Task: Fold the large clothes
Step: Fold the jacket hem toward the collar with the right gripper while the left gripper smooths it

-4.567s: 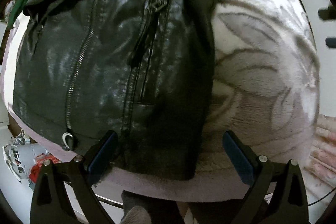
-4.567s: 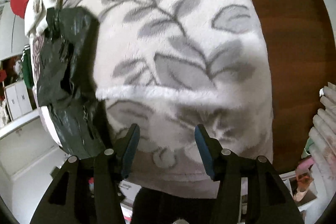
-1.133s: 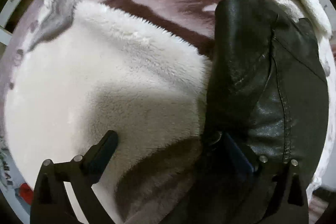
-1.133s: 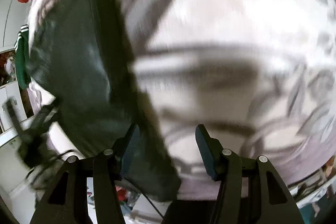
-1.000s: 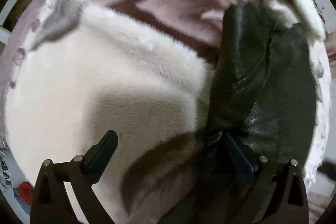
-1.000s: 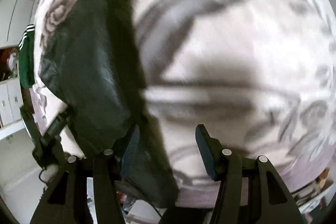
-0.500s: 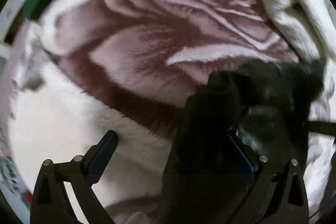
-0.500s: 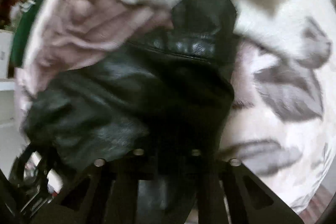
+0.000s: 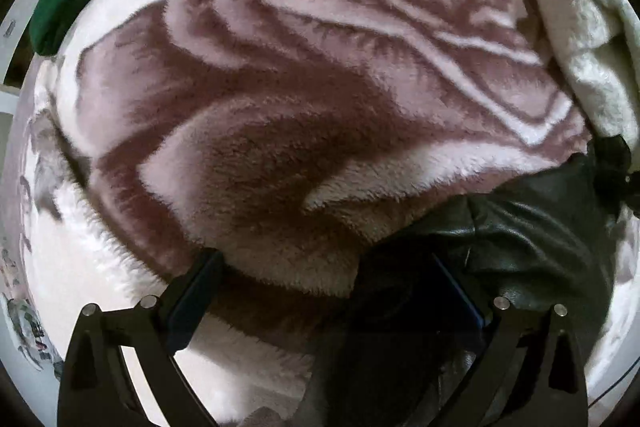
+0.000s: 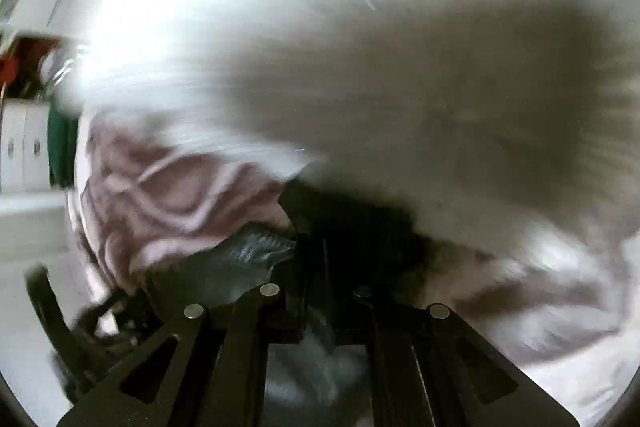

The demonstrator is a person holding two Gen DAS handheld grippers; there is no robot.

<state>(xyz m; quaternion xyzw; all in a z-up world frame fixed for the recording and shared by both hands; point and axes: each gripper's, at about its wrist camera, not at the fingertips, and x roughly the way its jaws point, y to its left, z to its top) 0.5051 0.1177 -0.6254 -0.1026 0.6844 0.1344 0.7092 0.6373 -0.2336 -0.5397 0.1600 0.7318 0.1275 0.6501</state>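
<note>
2 grippers, right gripper (image 10: pixel 320 267) jaws clamped on black leather jacket (image 9: pixel 532 239), left gripper (image 9: pixel 324 291) jaws wide, jacket partly between

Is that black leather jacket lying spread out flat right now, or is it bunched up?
Bunched up. The black leather jacket sits crumpled in creases on the rose-patterned blanket, and the right gripper is shut on a fold of it.

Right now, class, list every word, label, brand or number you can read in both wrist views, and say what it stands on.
None can be read.
The rose-patterned blanket and the black leather jacket bear no lettering.
The print at the left edge is too small and blurred to read.
</note>
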